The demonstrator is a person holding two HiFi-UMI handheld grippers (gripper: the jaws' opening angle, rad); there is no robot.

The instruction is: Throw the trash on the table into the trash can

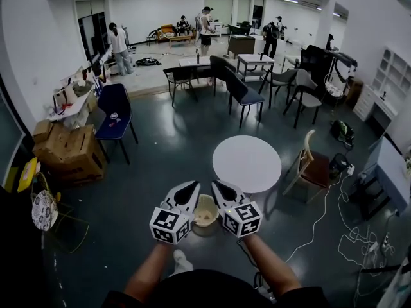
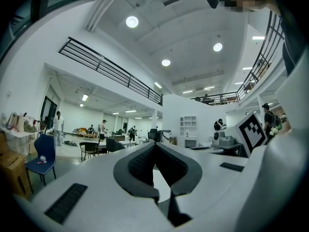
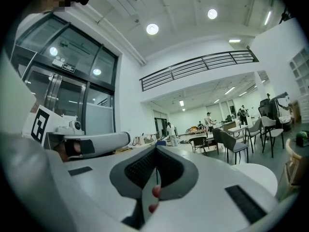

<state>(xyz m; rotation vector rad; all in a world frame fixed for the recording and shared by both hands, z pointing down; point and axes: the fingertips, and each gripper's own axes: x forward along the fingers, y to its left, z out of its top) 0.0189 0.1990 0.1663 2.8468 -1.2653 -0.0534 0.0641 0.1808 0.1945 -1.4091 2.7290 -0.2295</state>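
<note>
Head cam: high, tilted steeply down over left tool (image 1: pixel 191 188), right tool (image 1: pixel 219 187) and round white bench (image 1: pixel 247 165). Tool cams: sit close behind own jaws, facing level across the hall. Right tool cam shares the bench (image 3: pixel 260 175); each catches its neighbour.

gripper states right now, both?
Left gripper: shut, empty.
Right gripper: shut on what looks like a thin white scrap.

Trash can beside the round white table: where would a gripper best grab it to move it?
Probably the rim of the trash can, from straight above. It stands upright with its mouth open, so one jaw could go inside the wall and one outside; its body looks too wide to span.
</note>
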